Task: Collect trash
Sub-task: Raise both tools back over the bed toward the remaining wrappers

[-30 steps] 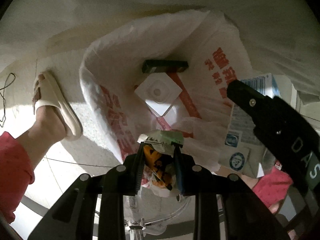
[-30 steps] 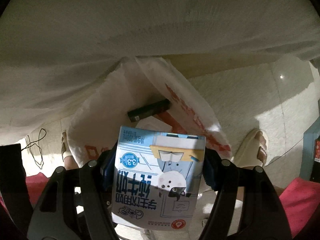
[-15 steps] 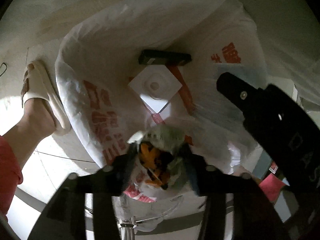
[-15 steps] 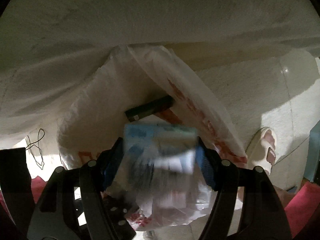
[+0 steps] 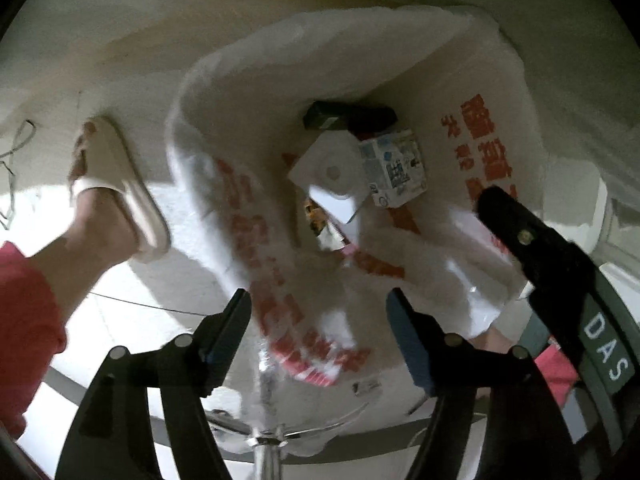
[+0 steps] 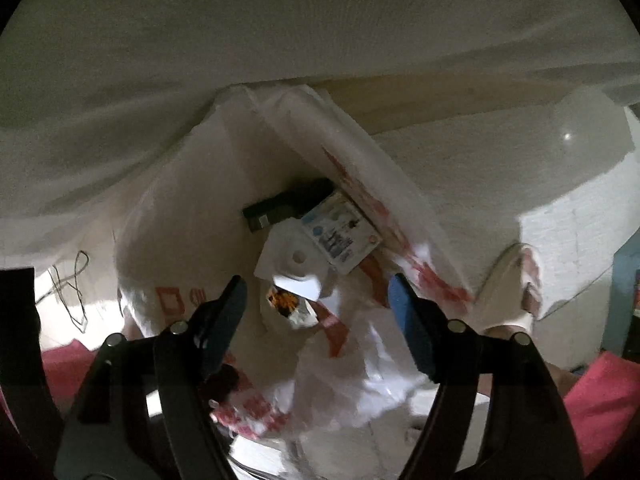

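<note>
Left wrist view: the left gripper (image 5: 318, 312) and right gripper (image 6: 316, 298) were both opening, empty, above the bag (image 5: 400, 80); milk carton (image 5: 394, 168) lay at 1 o'clock.

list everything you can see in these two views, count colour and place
plastic bag: 1, white with red print, open on the floor below both grippers
milk carton: 1, blue and white, inside the bag, beside the white box
dark box: 1, black, inside the bag at its far end
white box: 1, white, square, middle of the bag
snack wrapper: 1, orange and white, inside the bag beside the white box
cable: 1, dark, on the floor left of the bag
slippers: 2, cream, on the person's feet either side of the bag
left gripper: 1, black with blue pads, above the bag, jaws opening, nothing between them
right gripper: 1, same make, above the bag, jaws opening, empty
</note>
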The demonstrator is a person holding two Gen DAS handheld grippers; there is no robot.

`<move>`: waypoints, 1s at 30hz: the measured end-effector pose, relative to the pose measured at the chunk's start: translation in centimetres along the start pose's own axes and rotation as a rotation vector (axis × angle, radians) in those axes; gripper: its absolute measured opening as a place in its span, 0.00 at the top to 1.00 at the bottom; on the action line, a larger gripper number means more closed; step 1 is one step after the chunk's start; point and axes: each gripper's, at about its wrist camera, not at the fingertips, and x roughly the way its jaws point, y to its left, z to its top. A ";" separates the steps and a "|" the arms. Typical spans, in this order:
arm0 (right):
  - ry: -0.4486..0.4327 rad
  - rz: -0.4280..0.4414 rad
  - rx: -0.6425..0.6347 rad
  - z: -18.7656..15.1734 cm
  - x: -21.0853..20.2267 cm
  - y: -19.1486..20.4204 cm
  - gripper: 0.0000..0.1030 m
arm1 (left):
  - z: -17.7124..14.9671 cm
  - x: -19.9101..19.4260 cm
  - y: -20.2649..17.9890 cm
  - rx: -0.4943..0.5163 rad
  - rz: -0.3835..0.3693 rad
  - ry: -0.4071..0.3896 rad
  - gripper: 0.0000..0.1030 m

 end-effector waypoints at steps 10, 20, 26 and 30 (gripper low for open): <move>-0.256 0.002 -0.130 -3.9 -14.1 -1.0 0.23 | -5.9 -7.7 1.4 0.054 0.050 -0.050 0.24; -0.625 -0.093 -0.547 -7.7 -32.9 1.4 0.07 | -9.5 -27.3 2.2 0.212 0.065 -0.337 0.18; -0.709 -0.086 -0.763 -8.8 -39.8 2.5 0.06 | -7.8 -38.0 2.1 0.261 0.096 -0.430 0.14; -0.702 -0.082 -0.880 -7.5 -43.1 2.8 0.06 | -5.8 -42.5 0.1 0.314 0.137 -0.444 0.13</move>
